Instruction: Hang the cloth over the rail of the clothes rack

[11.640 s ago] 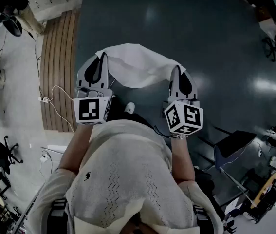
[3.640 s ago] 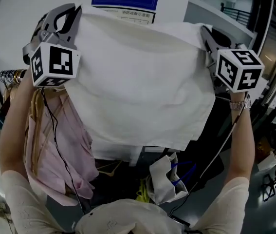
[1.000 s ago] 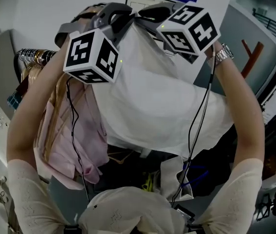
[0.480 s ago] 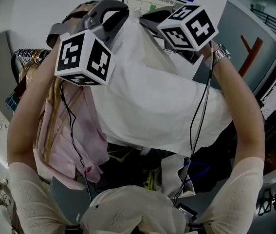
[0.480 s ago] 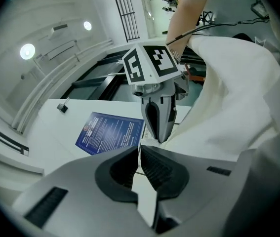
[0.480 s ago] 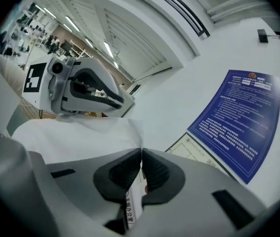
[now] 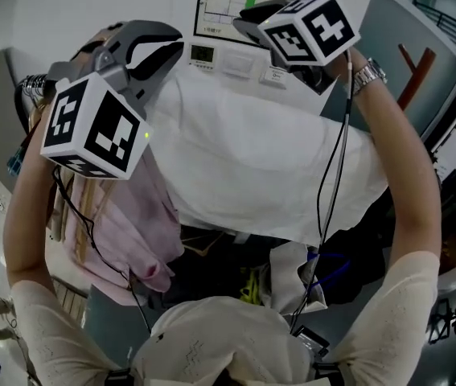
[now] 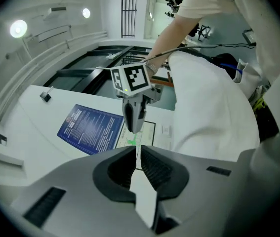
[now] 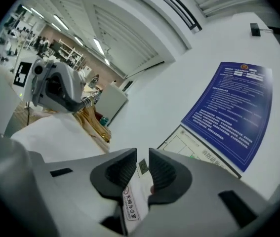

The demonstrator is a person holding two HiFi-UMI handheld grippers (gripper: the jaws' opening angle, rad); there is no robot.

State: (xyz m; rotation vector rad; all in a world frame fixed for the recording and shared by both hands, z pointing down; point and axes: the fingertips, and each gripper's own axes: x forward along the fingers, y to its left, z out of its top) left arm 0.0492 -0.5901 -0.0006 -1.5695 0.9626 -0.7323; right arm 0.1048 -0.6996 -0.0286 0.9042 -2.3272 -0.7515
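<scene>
With the left gripper (image 8: 137, 154) and right gripper (image 9: 142, 164) each clamped on the white cloth (image 7: 252, 159), releasing it unevenly draped could let the longer side drag it off

Matt white cloth (image 7: 260, 159), smooth grey plastic left claw (image 8: 136, 157) and right claw (image 9: 142, 169), glossy blue paper poster (image 8: 91, 129).

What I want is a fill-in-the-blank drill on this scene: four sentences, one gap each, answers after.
The left tongs and right tongs both pinch a ___ cloth.
Beside the cloth hangs a ___ garment.
The watch sits on the person's ___ wrist.
The wall poster is ___.
Missing words: white; pink; right; blue.
</scene>
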